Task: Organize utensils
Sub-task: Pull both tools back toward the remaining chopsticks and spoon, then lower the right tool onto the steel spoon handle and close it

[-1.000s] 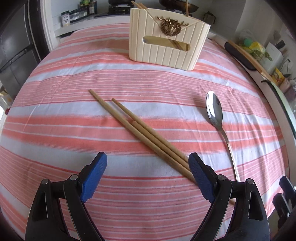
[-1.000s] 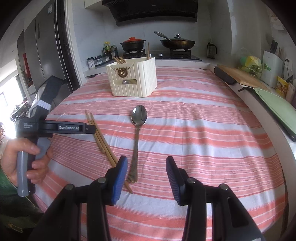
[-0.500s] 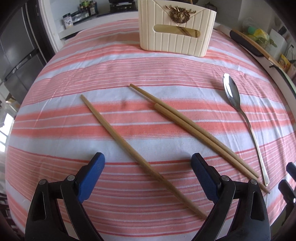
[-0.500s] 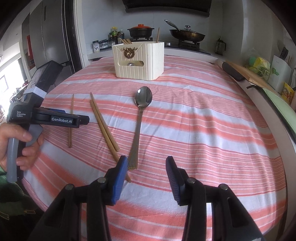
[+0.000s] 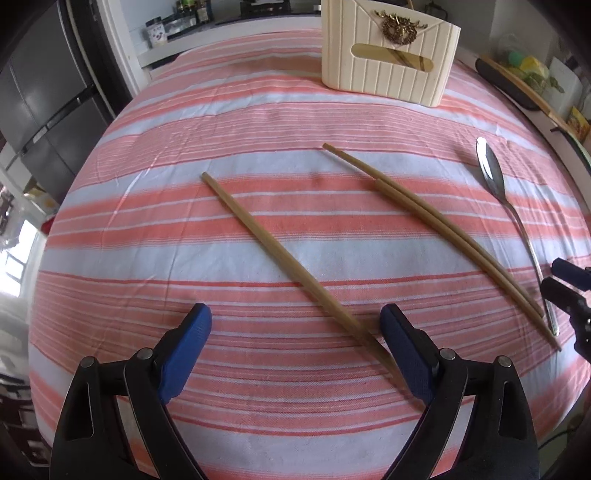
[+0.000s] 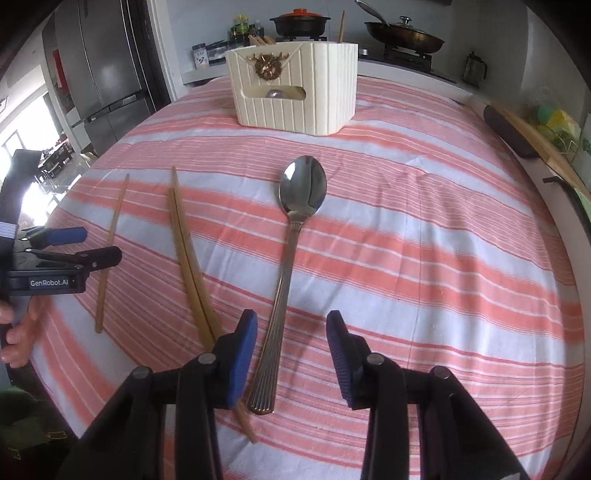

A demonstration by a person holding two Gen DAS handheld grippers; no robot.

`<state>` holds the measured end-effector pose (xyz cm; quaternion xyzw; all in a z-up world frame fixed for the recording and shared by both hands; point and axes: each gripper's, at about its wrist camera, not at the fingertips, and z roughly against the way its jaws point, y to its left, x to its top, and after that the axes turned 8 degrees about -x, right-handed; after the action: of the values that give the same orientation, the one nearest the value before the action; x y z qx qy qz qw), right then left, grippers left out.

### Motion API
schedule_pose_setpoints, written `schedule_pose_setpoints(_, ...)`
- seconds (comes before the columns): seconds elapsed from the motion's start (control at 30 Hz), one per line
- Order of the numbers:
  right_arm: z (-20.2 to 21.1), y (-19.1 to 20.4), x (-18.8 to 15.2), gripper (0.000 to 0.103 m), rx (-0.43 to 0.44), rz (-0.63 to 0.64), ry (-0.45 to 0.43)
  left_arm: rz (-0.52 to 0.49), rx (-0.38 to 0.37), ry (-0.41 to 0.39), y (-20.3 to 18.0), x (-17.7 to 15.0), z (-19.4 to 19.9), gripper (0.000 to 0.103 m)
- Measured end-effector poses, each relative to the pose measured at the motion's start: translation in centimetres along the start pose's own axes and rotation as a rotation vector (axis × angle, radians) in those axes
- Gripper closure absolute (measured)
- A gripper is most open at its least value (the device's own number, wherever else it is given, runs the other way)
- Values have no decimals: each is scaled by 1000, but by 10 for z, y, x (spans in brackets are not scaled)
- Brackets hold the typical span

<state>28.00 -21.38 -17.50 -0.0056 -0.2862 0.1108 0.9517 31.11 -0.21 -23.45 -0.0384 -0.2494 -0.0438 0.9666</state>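
Note:
A single wooden chopstick lies slantwise on the striped tablecloth; its near end runs between my left gripper's open, empty fingers. A pair of chopsticks lies to its right, then a steel spoon. In the right wrist view the spoon points at the cream utensil holder, and its handle end lies between my right gripper's open fingers, just above the cloth. The pair and the single chopstick lie to the left. The holder holds chopsticks.
The left gripper's body and the person's hand show at the left of the right wrist view. A fridge stands beyond the table's left, a stove with pots behind, and a cutting board on the counter to the right.
Both grippers have moved forward and down toward the table. The single chopstick now lies apart from the pair, to their left. The spoon's handle now sits between the right fingers.

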Motion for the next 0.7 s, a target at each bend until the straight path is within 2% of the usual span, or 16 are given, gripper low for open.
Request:
schedule_pose_setpoints(0.1, 1, 6, -7, 63, -32, 3, 15, -18, 9, 7, 8, -1, 3, 9)
schedule_pose_setpoints(0.23, 11, 30, -18, 60, -14, 24, 21, -18, 6, 17, 24, 1, 5, 10)
schedule_pose_setpoints(0.33, 19, 52, -22, 59, 46, 53, 18, -10, 18, 18, 32, 1, 8, 10)
schedule_pose_setpoints(0.43, 23, 57, -22, 61, 129, 35, 16, -11, 26, 16, 31, -2, 12, 10)
schedule_pose_setpoints(0.6, 29, 36, -13, 61, 78, -37, -11, -37, 73, 12, 17, -13, 12, 10)
schedule_pose_setpoints(0.7, 22, 27, 0, 61, 49, -75, -28, -24, 43, -16, 14, -14, 13, 22)
